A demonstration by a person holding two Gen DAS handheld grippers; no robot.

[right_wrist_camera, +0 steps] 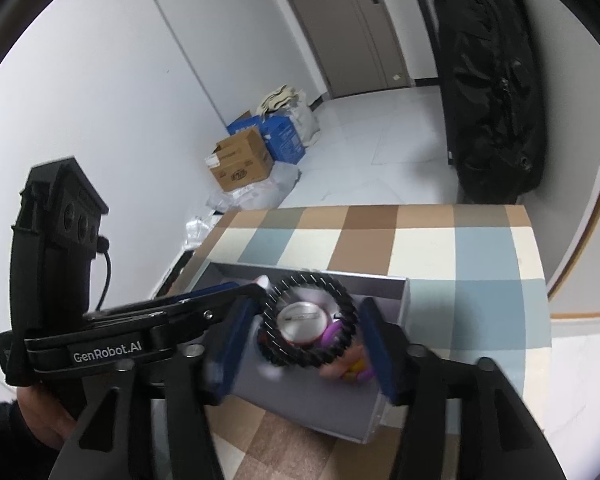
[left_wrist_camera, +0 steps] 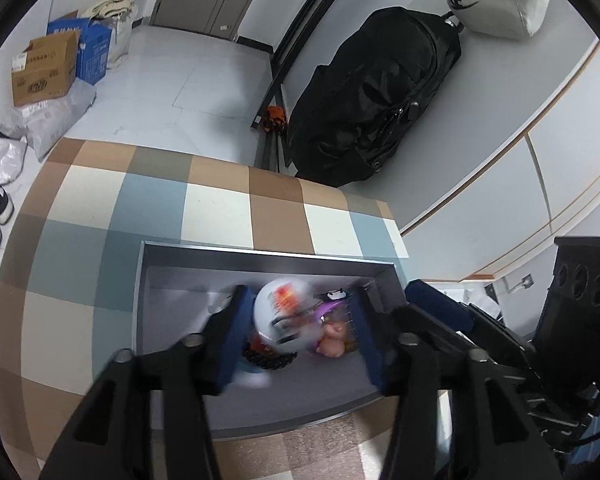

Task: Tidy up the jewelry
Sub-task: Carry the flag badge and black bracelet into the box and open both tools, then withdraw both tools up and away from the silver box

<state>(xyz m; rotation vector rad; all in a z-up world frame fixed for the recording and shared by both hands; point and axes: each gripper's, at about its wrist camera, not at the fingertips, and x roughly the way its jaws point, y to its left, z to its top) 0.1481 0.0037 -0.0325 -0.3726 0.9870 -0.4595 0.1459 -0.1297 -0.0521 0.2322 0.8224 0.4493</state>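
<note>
Lying in grey tray: spiky blk bracelet

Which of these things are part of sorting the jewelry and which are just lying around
Job: grey open box; black beaded bracelet; round white badge; purple trinket.

Lying about: black backpack; brown cardboard box; blue carton; checked tablecloth.

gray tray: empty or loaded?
Loaded. The gray tray holds a black beaded bracelet, a round white badge and blurred purple and pink trinkets.
</note>
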